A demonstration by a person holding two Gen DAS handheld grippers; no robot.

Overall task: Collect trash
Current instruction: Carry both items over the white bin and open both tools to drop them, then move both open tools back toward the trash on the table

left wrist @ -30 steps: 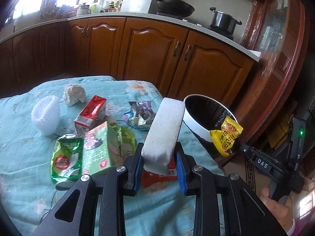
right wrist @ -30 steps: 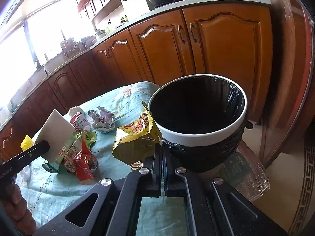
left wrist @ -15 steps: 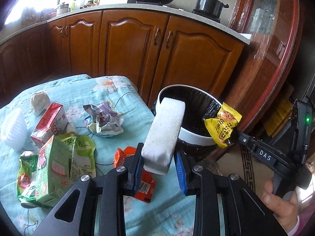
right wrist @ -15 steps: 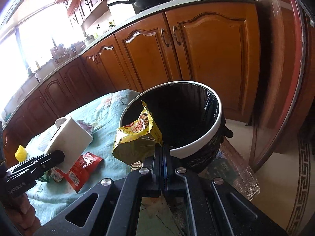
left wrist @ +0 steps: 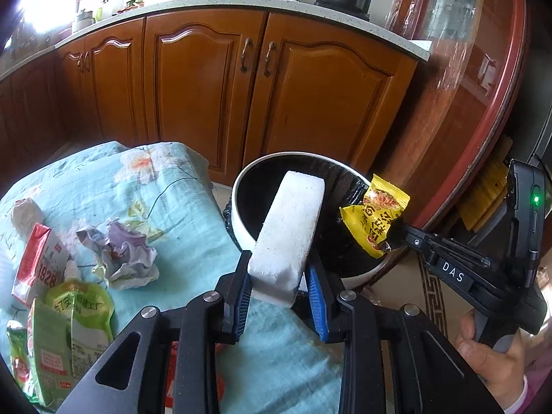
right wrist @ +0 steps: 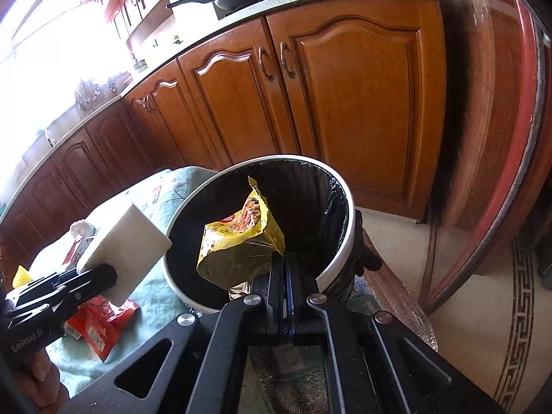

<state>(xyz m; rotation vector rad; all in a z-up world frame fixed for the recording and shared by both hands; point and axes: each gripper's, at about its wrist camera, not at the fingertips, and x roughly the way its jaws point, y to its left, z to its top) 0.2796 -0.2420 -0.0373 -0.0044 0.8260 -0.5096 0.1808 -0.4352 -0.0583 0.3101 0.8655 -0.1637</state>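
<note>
We see both grippers angled down: left gripper [left wrist: 279, 296] clamps a white foam block [left wrist: 289, 231] mid-frame (over the black-lined white bin [left wrist: 238, 186]); right gripper [right wrist: 285, 276] pinches a yellow crinkled snack wrapper [right wrist: 238, 241].

We see a white foam block [left wrist: 288, 234], matt and grainy, between blue ribbed pads [left wrist: 315, 298]. The yellow snack wrapper [right wrist: 241, 238] is glossy, crinkled film. The bin [right wrist: 339, 252] has a smooth white plastic rim and a shiny black plastic liner. A soft, matt turquoise cloth [left wrist: 193, 227] covers the table, under a crumpled foil-like wrapper [left wrist: 126, 255]. Behind stand polished wooden cabinet doors [left wrist: 324, 103] with metal handles.
</note>
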